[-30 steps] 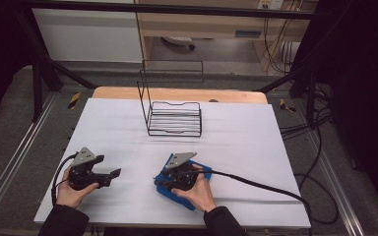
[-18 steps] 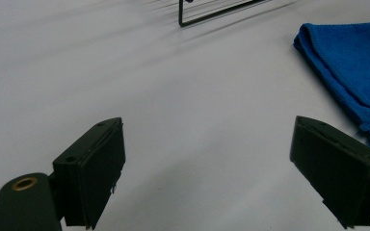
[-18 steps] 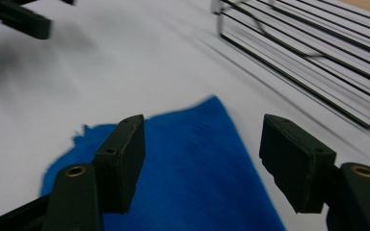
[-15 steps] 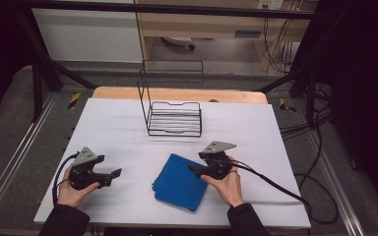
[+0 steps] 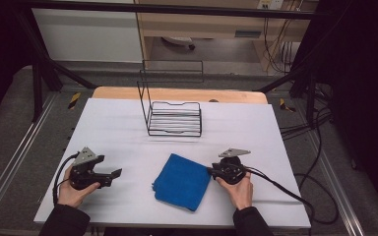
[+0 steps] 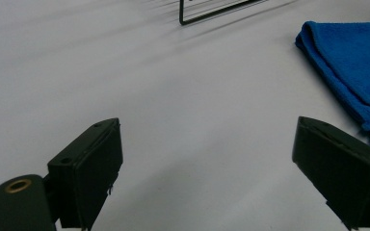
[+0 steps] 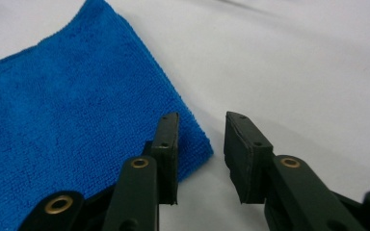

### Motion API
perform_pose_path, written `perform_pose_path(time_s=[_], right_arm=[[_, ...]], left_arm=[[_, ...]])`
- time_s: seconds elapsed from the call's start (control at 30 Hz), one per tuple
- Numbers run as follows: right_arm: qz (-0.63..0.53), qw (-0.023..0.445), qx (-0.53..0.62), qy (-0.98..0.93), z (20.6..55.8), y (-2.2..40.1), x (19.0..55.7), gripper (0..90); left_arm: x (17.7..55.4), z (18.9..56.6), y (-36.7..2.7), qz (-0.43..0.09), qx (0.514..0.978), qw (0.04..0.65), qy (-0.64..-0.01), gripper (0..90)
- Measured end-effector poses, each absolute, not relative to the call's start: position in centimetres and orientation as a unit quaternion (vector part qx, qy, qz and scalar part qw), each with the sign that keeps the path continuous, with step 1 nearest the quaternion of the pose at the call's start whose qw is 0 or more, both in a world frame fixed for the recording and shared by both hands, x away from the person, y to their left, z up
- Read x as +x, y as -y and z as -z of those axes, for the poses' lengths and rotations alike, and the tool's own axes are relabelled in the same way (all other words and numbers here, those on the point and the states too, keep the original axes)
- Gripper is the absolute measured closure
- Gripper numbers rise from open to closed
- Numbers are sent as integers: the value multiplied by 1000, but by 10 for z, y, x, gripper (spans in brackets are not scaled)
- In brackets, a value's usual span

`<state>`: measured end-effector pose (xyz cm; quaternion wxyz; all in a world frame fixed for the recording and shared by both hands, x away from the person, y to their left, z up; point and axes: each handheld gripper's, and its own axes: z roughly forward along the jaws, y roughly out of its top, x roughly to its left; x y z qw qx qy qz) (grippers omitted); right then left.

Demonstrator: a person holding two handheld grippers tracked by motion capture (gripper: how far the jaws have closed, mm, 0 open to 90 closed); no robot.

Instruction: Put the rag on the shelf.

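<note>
right gripper [image 7: 200,159] fingers closing, gap empty | blue cloth [image 7: 72,120] corner seemingly under one finger | left gripper [image 6: 212,178] fingers spread

Black wire rack [image 5: 173,117] upright at far middle of white tabletop [image 5: 113,128]. Wooden board edge [image 5: 177,94] just behind rack. Cables [image 5: 295,130] on floor right of tabletop.

Lab: framed test table [image 5: 128,123], trailing cables [image 5: 295,130]

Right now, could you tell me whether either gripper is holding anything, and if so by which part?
Nothing is held. The left gripper stands open over bare table. The right gripper, jaws just closing, is at the blue cloth's corner with nothing gripped.
</note>
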<state>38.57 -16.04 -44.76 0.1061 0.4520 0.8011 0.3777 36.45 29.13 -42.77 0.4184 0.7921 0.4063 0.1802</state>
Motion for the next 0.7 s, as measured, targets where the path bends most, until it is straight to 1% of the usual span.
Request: perform_pose_path(time_s=[0.07, 0.17, 0.23, 0.27, 0.3, 0.33, 0.5, 0.57, 0.7], right_arm=[[-375, 93, 462, -798, 451, 158, 387, 715], [-374, 88, 466, -797, 451, 158, 387, 730], [-375, 82, 473, -793, 451, 158, 387, 767], [-375, 82, 473, -793, 451, 158, 387, 767], [-377, 72, 473, -793, 451, 157, 387, 820], [-378, 68, 473, -792, 451, 157, 387, 835], [-386, 60, 467, -793, 448, 159, 394, 863], [-388, 64, 461, -795, 444, 160, 399, 864], [-388, 95, 427, -811, 435, 155, 408, 864]], left_arm=[[364, 428, -291, -179, 794, 418, -404, 109], [364, 428, -291, -178, 794, 419, -403, 110], [364, 428, -291, -177, 794, 418, -404, 112], [364, 428, -291, -177, 794, 418, -404, 112], [364, 428, -291, -177, 795, 418, -404, 112], [364, 428, -291, -177, 795, 418, -404, 112], [364, 428, -291, -177, 793, 419, -404, 112], [364, 428, -291, -176, 793, 419, -405, 112], [363, 428, -291, -177, 794, 417, -406, 112]])
